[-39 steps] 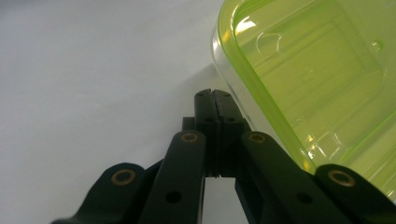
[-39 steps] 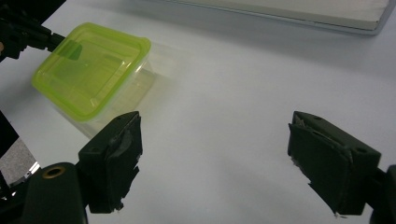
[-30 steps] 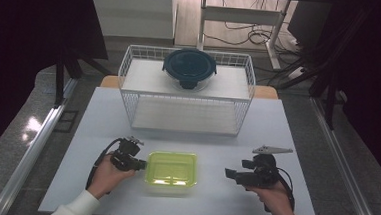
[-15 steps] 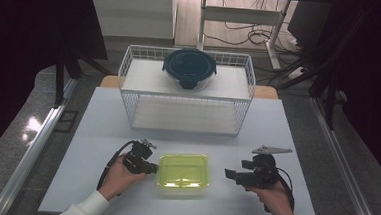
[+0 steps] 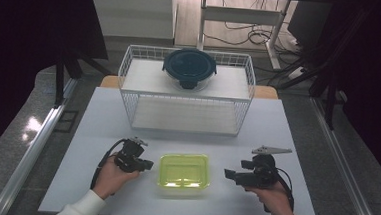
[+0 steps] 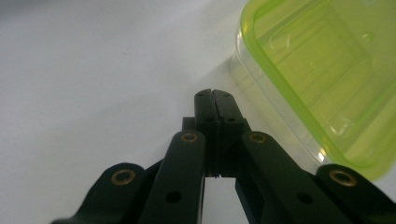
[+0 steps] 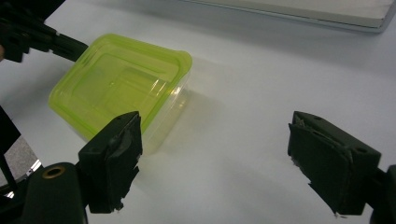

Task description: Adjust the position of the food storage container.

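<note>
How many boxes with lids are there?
2. The green-lidded box sits on the white table between the two tongs. The round dark-lidded box sits on top of the wire rack at the back. Nothing seems hidden.

Box point(image 5: 183, 170): clear body, lime-green lid. Table point(image 5: 102, 127): white, unpatterned. Basket point(image 5: 129, 86): white wire grid. Round container point(image 5: 189, 67) on basket: dark blue lid. Left gripper point(image 5: 147, 165) and right gripper point(image 5: 228, 175): black; brass-coloured rivets are seen on the jaws.
</note>
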### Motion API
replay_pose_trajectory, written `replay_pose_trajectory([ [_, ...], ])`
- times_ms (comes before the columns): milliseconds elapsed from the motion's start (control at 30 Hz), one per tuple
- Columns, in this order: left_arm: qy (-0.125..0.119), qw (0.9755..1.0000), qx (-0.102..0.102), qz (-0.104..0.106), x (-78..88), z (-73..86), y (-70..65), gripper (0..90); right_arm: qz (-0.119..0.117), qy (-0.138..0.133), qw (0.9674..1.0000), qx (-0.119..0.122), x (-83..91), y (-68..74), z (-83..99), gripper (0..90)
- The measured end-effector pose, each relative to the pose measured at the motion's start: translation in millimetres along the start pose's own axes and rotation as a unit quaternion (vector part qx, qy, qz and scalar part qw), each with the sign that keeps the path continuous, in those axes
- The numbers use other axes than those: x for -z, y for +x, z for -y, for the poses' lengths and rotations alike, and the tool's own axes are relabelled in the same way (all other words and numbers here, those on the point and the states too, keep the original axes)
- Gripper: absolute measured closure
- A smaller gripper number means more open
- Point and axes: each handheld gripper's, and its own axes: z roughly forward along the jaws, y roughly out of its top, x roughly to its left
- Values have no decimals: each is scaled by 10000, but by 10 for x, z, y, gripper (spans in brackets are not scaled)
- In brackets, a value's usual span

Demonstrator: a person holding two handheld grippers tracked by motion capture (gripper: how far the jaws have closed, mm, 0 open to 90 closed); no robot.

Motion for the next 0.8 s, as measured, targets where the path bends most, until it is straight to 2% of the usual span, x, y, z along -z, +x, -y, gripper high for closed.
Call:
replay_pose_trajectory([
  [67, -180, 9998, 25, 9, 93, 14, -6, 882, -2, -6, 10000, -2, -1, -3, 1, 176],
  [100, -253, 9997, 23, 38, 141, 16, -5, 843, 0, -5, 10000, -3, -3, -3, 2, 176],
  [133, -370, 9993, 65, 84, 177, 17, -12, 787, 2, -4, 10000, -3, -5, -2, 2, 176],
  [200, -589, 9982, 96, 37, 241, 14, -33, 608, -7, 8, 10000, -1, -11, 2, 4, 176],
  [267, -679, 9976, 112, -4, 284, 4, -63, 429, -5, 13, 10000, 9, -21, 9, 6, 176],
  [300, -686, 9976, 110, -4, 291, 2, -69, 370, -5, 18, 10000, 14, -23, 12, 7, 176],
  [367, -714, 9974, 129, 15, 308, -1, -80, 306, -9, 25, 10000, 22, -25, 14, 7, 176],
  [567, -753, 9969, 239, 58, 333, 14, -63, 210, -23, 16, 10000, 37, -31, 7, 13, 176],
  [700, -773, 9963, 338, 147, 349, 31, -44, 196, -33, 28, 10000, 51, -35, 11, 15, 176],
  [800, -845, 9950, 457, 256, 365, 40, -27, 181, -33, 35, 10000, 46, -37, 11, 15, 176],
])
